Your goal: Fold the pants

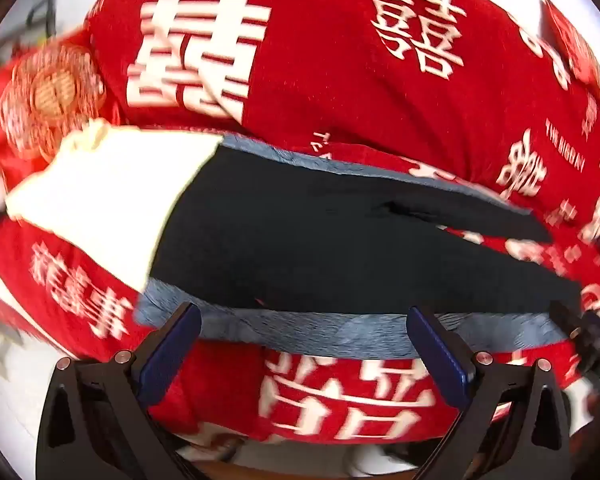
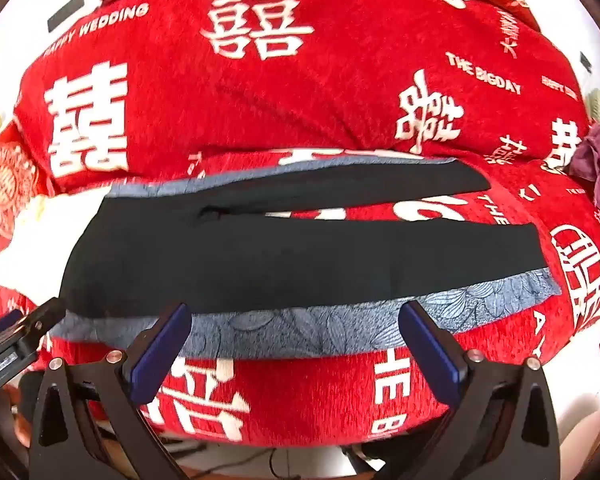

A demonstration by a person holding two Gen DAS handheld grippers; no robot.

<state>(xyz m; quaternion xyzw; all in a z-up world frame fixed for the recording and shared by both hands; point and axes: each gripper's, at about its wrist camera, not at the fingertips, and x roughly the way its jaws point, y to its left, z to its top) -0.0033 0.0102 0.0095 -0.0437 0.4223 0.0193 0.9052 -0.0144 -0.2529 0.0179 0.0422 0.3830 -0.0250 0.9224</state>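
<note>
Right gripper (image 2: 296,344) gapes over pants (image 2: 260,256) on red bedspread (image 2: 300,120).

Both wrist views: low, close, facing forward over spread fingers; shared ground, black pants (image 1: 340,248) (image 2: 284,256) just ahead on red bedspread (image 1: 340,92) (image 2: 300,120).

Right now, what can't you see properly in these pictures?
- Left wrist view: white waistband end of the black and blue-grey patterned pants is smeared by motion blur.
- Right wrist view: purple crumpled cloth is cut off by the lens edge.
- Both views: the red printed blanket hides what lies beneath.
</note>
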